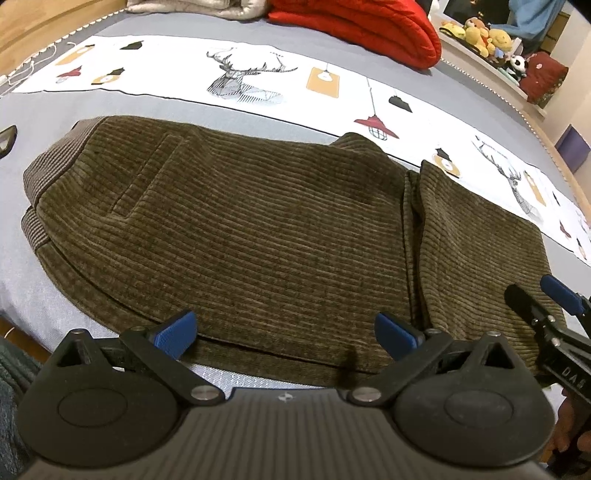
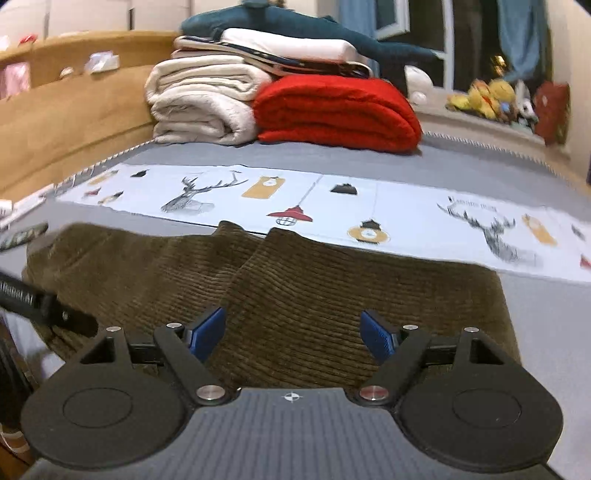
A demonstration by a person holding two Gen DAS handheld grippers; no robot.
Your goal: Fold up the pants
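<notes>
1. Left wrist view: left claw (image 1: 285, 332) at bottom centre, jaws spread wide, blue pads (image 1: 177, 330) apart w/ nothing between them; they hang over the near edge of the pants (image 1: 236, 236).
2. Pants = olive-brown corduroy, lying flat on the grey bed (image 1: 33, 295), filling mid-frame. Waistband end at left, a pocket outline in the upper-left part of the cloth.
3. Right part of the cloth shows a vertical crease, w/ a separate flap lying to the right of it; looks like a folded layer, exact layering hard to tell.
4. Right claw (image 1: 543, 295) pokes in at the right edge, lower half, over the right end of the pants; one blue pad visible. Can't tell from this view if it touches the cloth.
5. Behind the pants, across the upper frame: white printed cloth (image 1: 184, 70) w/ deer & lamp pics. Red folded blanket (image 1: 354, 26) at top centre, plush toys (image 1: 480, 33) top right.
6. Right wrist view: right claw (image 2: 293, 334) at bottom centre, jaws wide open, empty; pads above the pants (image 2: 295, 288), not pinching them.
7. Pants take up the lower-middle here; two humps on the far edge at centre, a crease running down between them toward the claw.
8. Black bar of the left claw (image 2: 44, 306) enters at the left edge, over the left end of the pants.
9. Far side, upper frame: cream folded blankets (image 2: 199, 103) left of the red blanket (image 2: 336, 110), more folded stuff stacked on top; wooden bed frame (image 2: 74, 122) upper left. View slightly blurred.
</notes>
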